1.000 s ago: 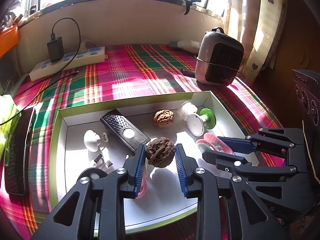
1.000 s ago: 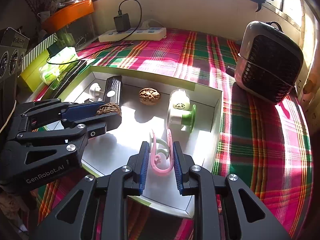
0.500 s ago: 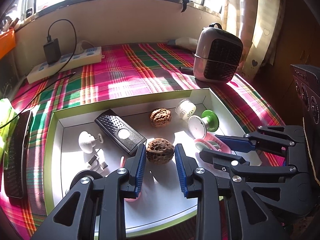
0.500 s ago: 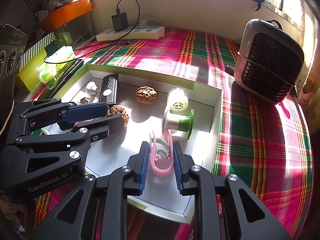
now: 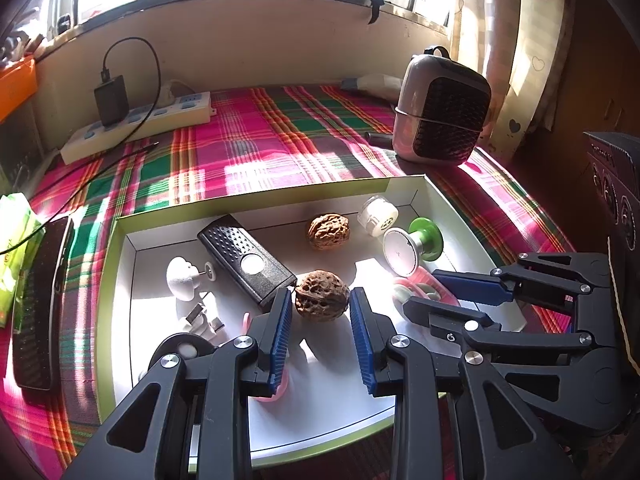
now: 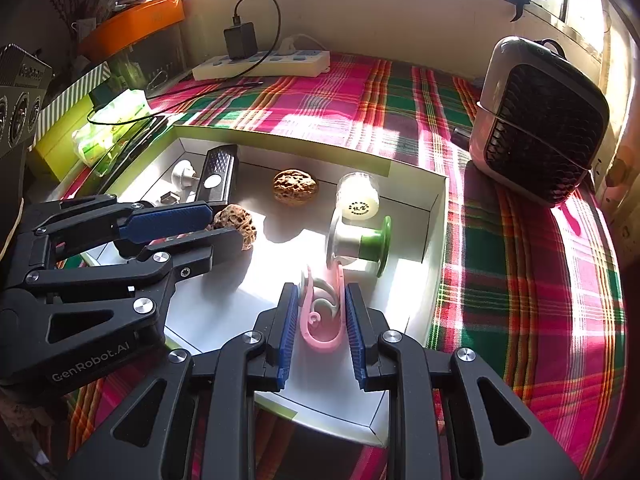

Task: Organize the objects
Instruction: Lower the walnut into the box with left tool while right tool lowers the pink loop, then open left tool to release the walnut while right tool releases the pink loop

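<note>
A white box with a green rim point(image 5: 108, 272) point(image 6: 436, 204) lies on the plaid cloth. My left gripper point(image 5: 320, 312) is open around a dark walnut point(image 5: 321, 296) point(image 6: 237, 227) that rests on the box floor, with gaps on both sides. My right gripper point(image 6: 322, 312) is open around a pink hook-shaped clip point(image 6: 322, 316) point(image 5: 420, 284) lying in the box. A second walnut point(image 5: 328, 232) point(image 6: 295, 186), a black remote point(image 5: 244, 258), a white jar point(image 6: 358, 198) and a green-and-white spool point(image 6: 360, 246) also lie in the box.
A small fan heater point(image 5: 440, 116) point(image 6: 540, 120) stands at the back right. A power strip with a charger point(image 5: 136, 128) point(image 6: 260, 62) lies by the back wall. A black brush point(image 5: 36, 304) and green packets point(image 6: 108, 128) lie left of the box.
My left gripper opened and let the walnut down onto the box floor. My right gripper opened a little around the pink clip. Both pulled back slightly.
</note>
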